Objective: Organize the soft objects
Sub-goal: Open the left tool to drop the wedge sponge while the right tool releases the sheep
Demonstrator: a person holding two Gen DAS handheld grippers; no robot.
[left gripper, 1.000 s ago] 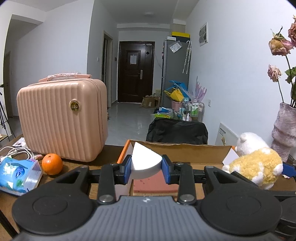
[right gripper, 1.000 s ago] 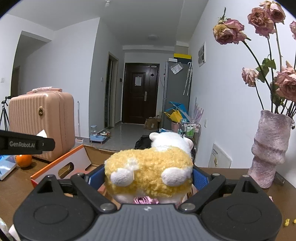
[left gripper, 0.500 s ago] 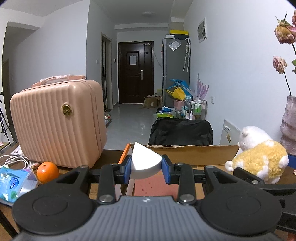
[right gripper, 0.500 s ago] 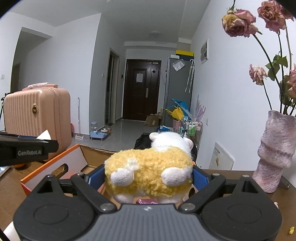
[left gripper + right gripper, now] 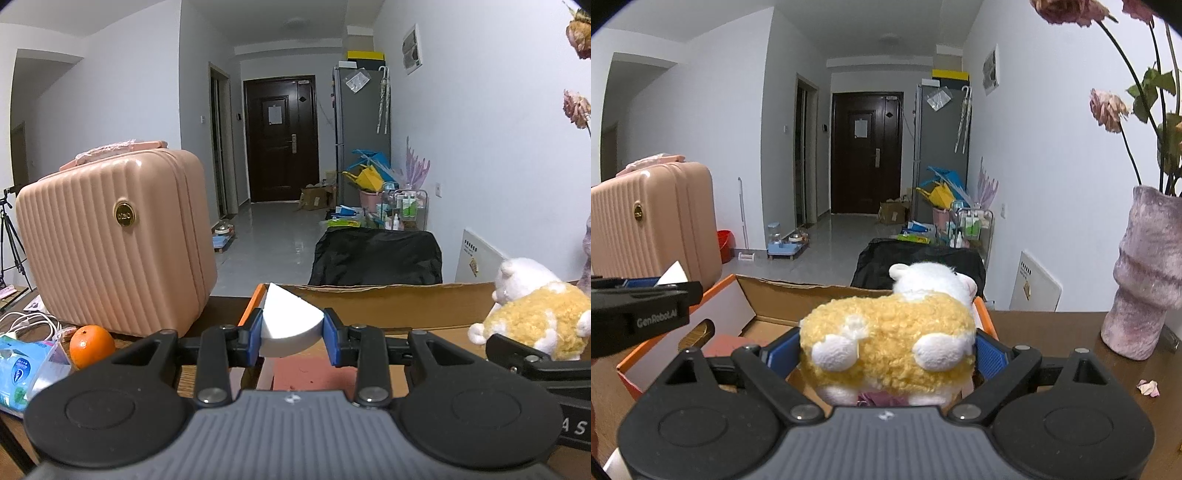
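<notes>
My left gripper (image 5: 291, 334) is shut on a white wedge-shaped sponge (image 5: 286, 323), held over the left end of an open cardboard box (image 5: 388, 304). A red sponge (image 5: 314, 373) lies inside the box below it. My right gripper (image 5: 886, 354) grips a yellow and white plush toy (image 5: 890, 343) between its blue pads, above the right half of the same box (image 5: 798, 299). In the left wrist view the plush toy (image 5: 535, 314) shows at the right edge. The left gripper (image 5: 639, 291) with the white sponge (image 5: 674, 275) appears at the left of the right wrist view.
A pink hard-shell case (image 5: 114, 243) stands on the wooden table left of the box, with an orange (image 5: 91, 345), a tissue pack (image 5: 22, 369) and white cables (image 5: 29, 321) near it. A purple vase (image 5: 1148, 273) with dried roses stands at the right. A fallen petal (image 5: 1148, 387) lies by it.
Both grippers have shifted rightward across the table with their loads; the pink case and orange slid right in the left view, and the box sits more under the right gripper.
</notes>
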